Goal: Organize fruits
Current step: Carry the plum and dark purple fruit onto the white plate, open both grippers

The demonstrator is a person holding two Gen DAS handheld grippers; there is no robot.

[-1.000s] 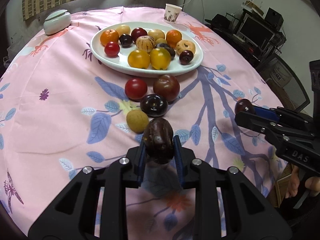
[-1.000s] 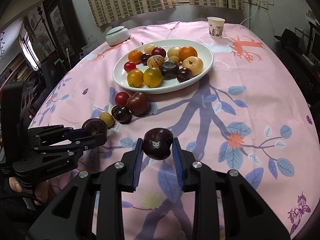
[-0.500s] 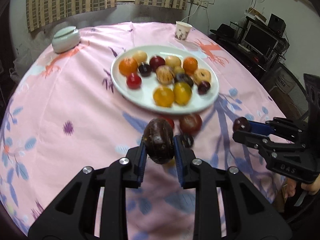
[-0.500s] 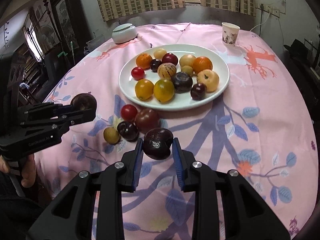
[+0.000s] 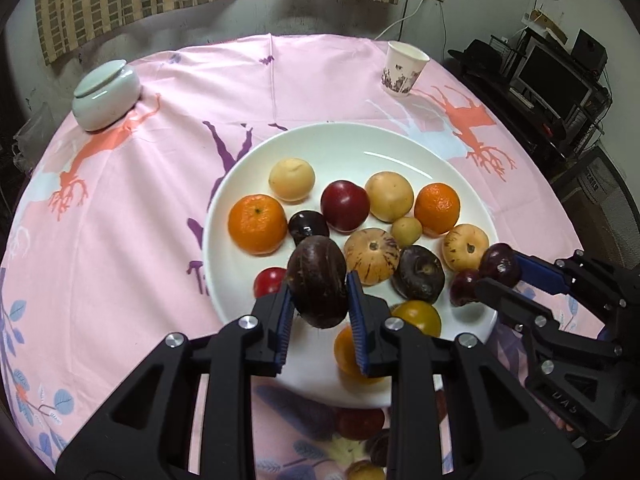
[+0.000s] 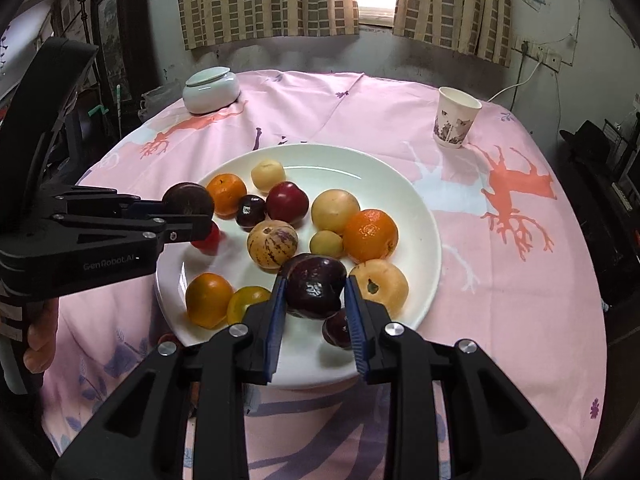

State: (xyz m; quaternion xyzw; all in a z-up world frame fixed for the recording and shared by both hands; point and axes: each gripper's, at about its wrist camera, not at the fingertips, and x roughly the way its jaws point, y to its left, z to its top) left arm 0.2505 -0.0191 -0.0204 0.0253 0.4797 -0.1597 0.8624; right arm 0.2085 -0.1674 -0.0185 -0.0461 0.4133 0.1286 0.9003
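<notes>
A white plate (image 5: 344,148) (image 6: 416,208) on the pink tablecloth holds several fruits: oranges, yellow and striped melon-like fruits, dark plums and a small red one. My left gripper (image 5: 318,308) is shut on a dark brown-purple fruit (image 5: 318,280) and hangs over the plate's near left part. That gripper (image 6: 188,216) and its fruit (image 6: 188,199) also show in the right wrist view. My right gripper (image 6: 314,308) is shut on a dark purple plum (image 6: 316,284) above the plate's near edge; the left wrist view shows it (image 5: 492,272) at the plate's right rim with its plum (image 5: 500,264).
A paper cup (image 5: 404,68) (image 6: 454,122) stands at the far right of the table and a pale lidded bowl (image 5: 106,94) (image 6: 210,90) at the far left. A few loose fruits (image 5: 360,424) lie on the cloth just in front of the plate. Shelves and a monitor stand to the right.
Both grippers have moved forward from the near part of the table to above the plate, each still holding its fruit. The loose fruits on the cloth now lie behind the fingertips.
</notes>
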